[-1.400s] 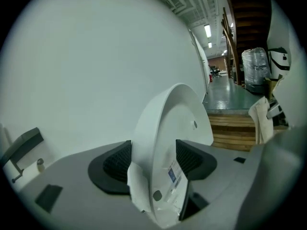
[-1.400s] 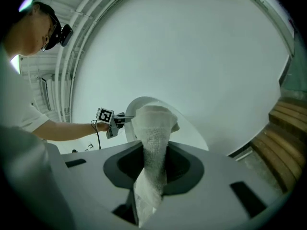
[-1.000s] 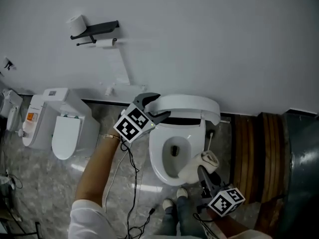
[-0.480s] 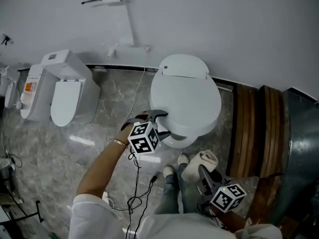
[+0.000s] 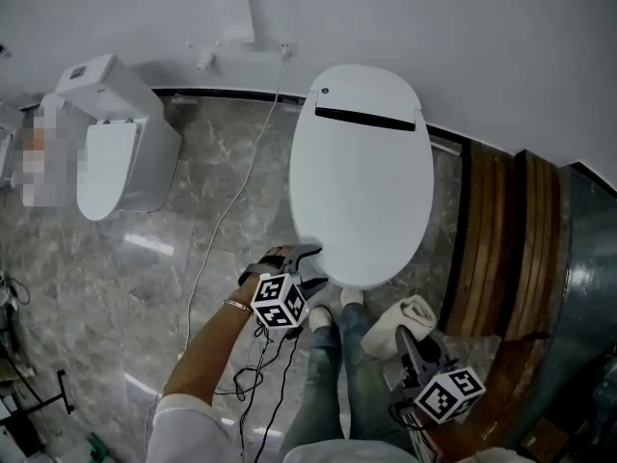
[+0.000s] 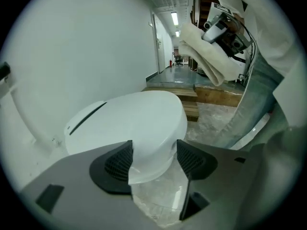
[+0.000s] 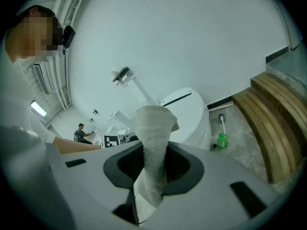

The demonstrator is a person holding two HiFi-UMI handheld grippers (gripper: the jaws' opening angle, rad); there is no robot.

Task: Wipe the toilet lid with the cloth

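The white toilet lid (image 5: 362,191) lies shut over the bowl, in the middle of the head view. My left gripper (image 5: 307,258) is at the lid's near left rim. It is open and its jaws have just been opening. In the left gripper view the lid's front rim (image 6: 144,143) shows between the black pads (image 6: 117,164), which do not press on it. My right gripper (image 5: 410,340) hangs near the lid's front right, shut on a rolled cream cloth (image 5: 400,321). The cloth (image 7: 153,133) sticks up between those jaws, with the lid (image 7: 184,111) beyond.
A second white toilet unit (image 5: 106,143) stands at the left wall. Brown wooden slats (image 5: 492,239) run along the right, with a dark metal body (image 5: 588,287) past them. A white cable (image 5: 231,210) crosses the marble floor. A green bottle (image 7: 221,139) stands beside the bowl. The person's legs (image 5: 333,374) are between the grippers.
The lid has come down from upright to shut over the bowl, and my left gripper came down with it to its front rim. The right gripper still holds the cloth.
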